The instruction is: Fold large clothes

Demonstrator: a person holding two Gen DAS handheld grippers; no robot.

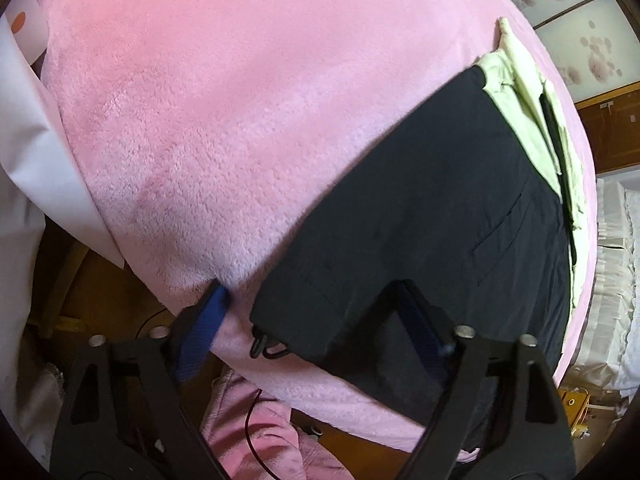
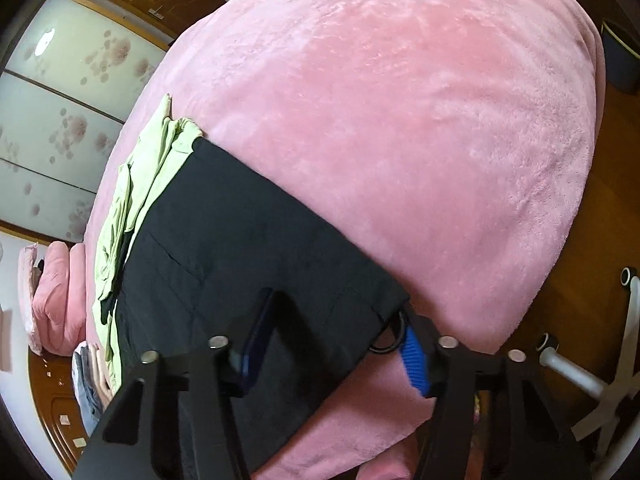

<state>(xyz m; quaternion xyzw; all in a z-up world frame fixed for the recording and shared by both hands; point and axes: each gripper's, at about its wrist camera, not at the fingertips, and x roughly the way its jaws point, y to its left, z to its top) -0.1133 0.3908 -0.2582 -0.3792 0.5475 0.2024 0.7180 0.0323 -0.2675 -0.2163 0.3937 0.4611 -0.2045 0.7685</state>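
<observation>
Dark garment (image 1: 420,208), black with a stitched pocket seam, lies spread flat on a pink fleece blanket (image 1: 240,112) that covers a bed; its near hem reaches the blanket's front edge, where a drawstring cord (image 1: 269,347) with looped ends hangs out of one corner. Pale green cloth (image 1: 524,112) lies along the garment's far side, partly under it and partly lapped over it. Left gripper (image 1: 312,300) points steeply down at the near hem, its jaws standing fairly wide: the blue-padded finger (image 1: 210,316) on the outside rests against bare blanket just beside the garment's corner, while the other finger (image 1: 416,312) sits over the black fabric, so the corner lies between the jaws without the pads pressing on it. Right gripper (image 2: 340,320), seen from its own camera, straddles the opposite corner of the same hem at a medium opening: one finger (image 2: 260,336) lies on top of the black fabric and the blue-ribbed finger (image 2: 414,360) stands just outside the corner, next to a cord loop (image 2: 386,338); whether its pads already pinch the cloth cannot be told. Beyond the bed, the right view shows sliding panels (image 2: 60,120) with a floral print, a folded pink quilt (image 2: 60,296) on a wooden floor (image 2: 600,208), and the white base of a wheeled chair (image 2: 600,380).
</observation>
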